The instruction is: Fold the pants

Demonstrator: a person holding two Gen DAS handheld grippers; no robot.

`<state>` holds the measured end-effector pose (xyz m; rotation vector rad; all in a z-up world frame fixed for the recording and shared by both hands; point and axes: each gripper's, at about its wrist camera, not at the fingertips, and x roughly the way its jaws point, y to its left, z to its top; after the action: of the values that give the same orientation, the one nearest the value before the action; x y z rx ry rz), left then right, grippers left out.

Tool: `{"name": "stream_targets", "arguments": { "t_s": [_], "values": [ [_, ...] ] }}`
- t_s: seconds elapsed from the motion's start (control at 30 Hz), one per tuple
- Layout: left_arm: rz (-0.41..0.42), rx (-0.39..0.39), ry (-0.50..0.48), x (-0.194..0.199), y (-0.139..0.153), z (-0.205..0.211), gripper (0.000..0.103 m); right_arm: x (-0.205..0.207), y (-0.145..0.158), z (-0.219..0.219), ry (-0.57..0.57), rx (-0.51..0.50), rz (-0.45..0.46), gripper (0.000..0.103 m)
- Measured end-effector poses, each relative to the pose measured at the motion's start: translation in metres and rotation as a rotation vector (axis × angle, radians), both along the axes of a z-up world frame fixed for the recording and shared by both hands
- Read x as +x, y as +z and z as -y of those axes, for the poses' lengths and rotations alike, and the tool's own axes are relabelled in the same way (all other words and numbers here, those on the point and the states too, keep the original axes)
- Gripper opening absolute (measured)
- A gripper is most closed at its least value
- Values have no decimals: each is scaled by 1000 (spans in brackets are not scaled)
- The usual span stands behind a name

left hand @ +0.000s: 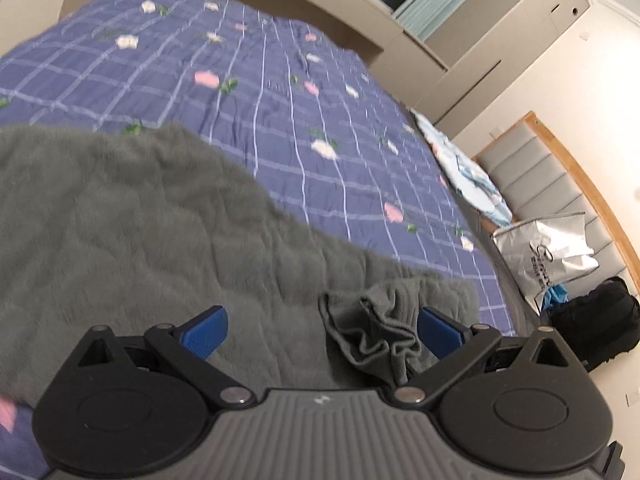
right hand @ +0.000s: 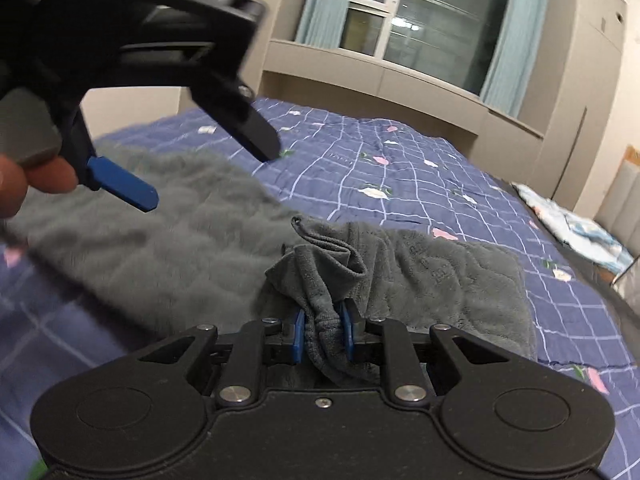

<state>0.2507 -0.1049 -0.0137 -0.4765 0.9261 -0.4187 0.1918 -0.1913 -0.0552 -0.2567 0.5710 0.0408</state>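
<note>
Right gripper [right hand: 323, 330]: jaws clamped on a bunched hem of the grey pants [right hand: 440, 280]. Left gripper [left hand: 322, 330], at 10 o'clock: jaws wide apart, empty, above the bed [left hand: 280, 80].

The blue checked floral bedspread [right hand: 420, 168] lay bare and open beyond the fuzzy grey pants [left hand: 120, 216], toward the window. Nearer the headboard, a crumpled pale blue blanket [left hand: 464, 172] blocked the bed's edge, with a white plastic bag [left hand: 548, 256] beside it.
</note>
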Motion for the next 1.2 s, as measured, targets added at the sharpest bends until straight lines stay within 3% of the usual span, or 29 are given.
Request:
{"name": "stream_targets", "arguments": {
  "t_s": [0.33,0.73,0.83,0.93,1.0,1.1,1.17,1.2],
  "values": [
    [-74,-44,-76,10,-21,37,102,-7,-2,12,61,8,32,28],
    [-136,-4,-73,22,-32,60,87,-39,-1,20,66,-55,76,36],
    [-148,-5,-70,22,-33,61,83,-49,2,27,57,-91,94,46],
    [-156,-5,-88,22,-33,68,69,-55,2,37,29,-123,94,55],
    [-163,3,-104,21,-33,73,35,-55,0,45,1,-129,83,59],
    [-129,39,-95,16,-28,78,24,-55,-3,57,-40,-123,75,64],
    [-94,58,-98,12,-23,82,11,-54,-3,62,-63,-117,81,70],
    [-70,86,-97,10,-19,84,10,-53,-1,63,-71,-113,85,76]
  ]
}}
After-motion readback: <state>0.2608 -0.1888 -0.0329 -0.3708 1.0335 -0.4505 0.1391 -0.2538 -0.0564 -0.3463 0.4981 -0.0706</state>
